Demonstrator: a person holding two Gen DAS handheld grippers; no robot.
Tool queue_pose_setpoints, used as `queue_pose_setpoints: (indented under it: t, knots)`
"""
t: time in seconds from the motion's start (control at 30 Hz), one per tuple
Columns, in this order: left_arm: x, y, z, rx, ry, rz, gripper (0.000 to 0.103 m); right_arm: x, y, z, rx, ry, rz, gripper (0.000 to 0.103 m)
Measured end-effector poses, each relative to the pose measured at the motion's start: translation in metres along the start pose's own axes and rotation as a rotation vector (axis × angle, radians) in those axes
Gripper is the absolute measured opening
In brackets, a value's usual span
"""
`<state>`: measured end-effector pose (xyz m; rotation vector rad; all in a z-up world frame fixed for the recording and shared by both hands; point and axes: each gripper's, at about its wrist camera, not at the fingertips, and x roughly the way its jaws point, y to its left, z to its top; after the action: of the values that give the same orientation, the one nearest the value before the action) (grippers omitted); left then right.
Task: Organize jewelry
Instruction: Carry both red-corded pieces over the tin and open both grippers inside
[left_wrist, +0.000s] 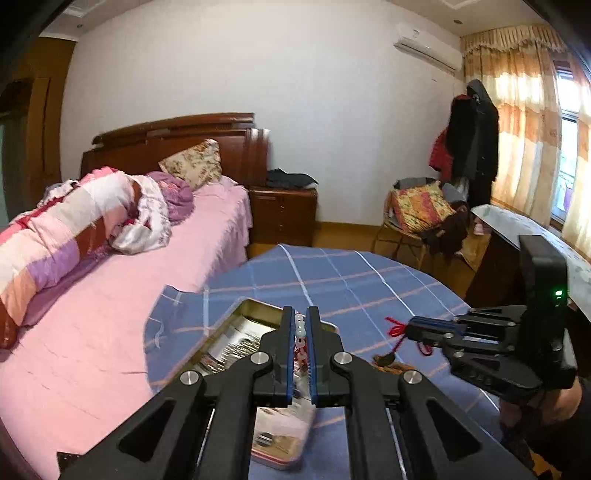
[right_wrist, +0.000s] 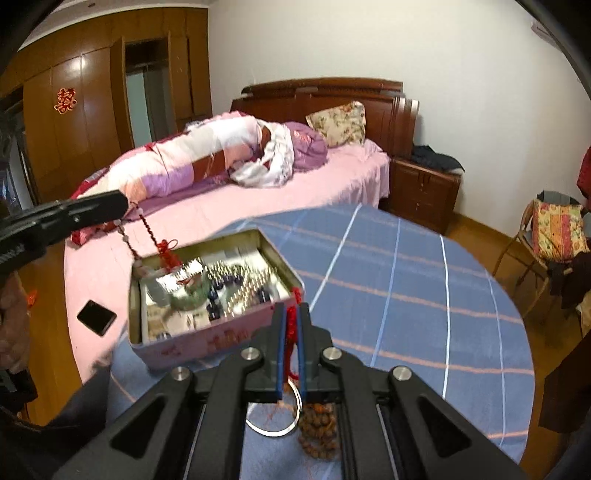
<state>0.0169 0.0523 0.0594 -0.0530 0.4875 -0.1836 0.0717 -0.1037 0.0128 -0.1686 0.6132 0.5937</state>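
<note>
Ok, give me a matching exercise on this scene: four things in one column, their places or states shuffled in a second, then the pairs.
1. white bead string
2. red cord
3. silver bangle
4. black phone

a. on the pink bed sheet
b. pinched in the right gripper
c. lying on the blue cloth
d. pinched in the left gripper

Pairs: 1-d, 2-b, 3-c, 4-a

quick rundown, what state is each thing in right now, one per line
left claw: shut on the pale bead string
pale bead string: hanging over the tin
right claw: shut on the red cord
red cord: pinched, lifted
tin: open, no lid on, jewelry inside
silver bangle: lying flat on the cloth
brown bead bracelet: bunched on the cloth
</note>
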Motion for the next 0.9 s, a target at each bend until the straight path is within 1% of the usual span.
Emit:
queue_pose_setpoints:
  t: [0.17, 0.3, 0.57, 0.9]
  knots:
    - [0.001, 0.019, 0.004, -0.003, -0.007, 0.05, 0.004, 0.003, 0.014, 0.02, -0.021, -0.044, 0.03, 0.007]
    - [0.009, 0.032, -0.002, -0.018, 0.013, 0.077, 0.004, 0.013, 0.025, 0.029, -0.03, -0.058, 0.067, 0.007]
    - [0.032, 0.049, -0.019, -0.054, 0.079, 0.101, 0.004, 0.039, 0.05, 0.029, -0.055, -0.033, 0.148, 0.007]
    - [0.044, 0.05, -0.029, -0.061, 0.125, 0.097, 0.004, 0.06, 0.063, 0.021, -0.062, 0.005, 0.183, 0.007]
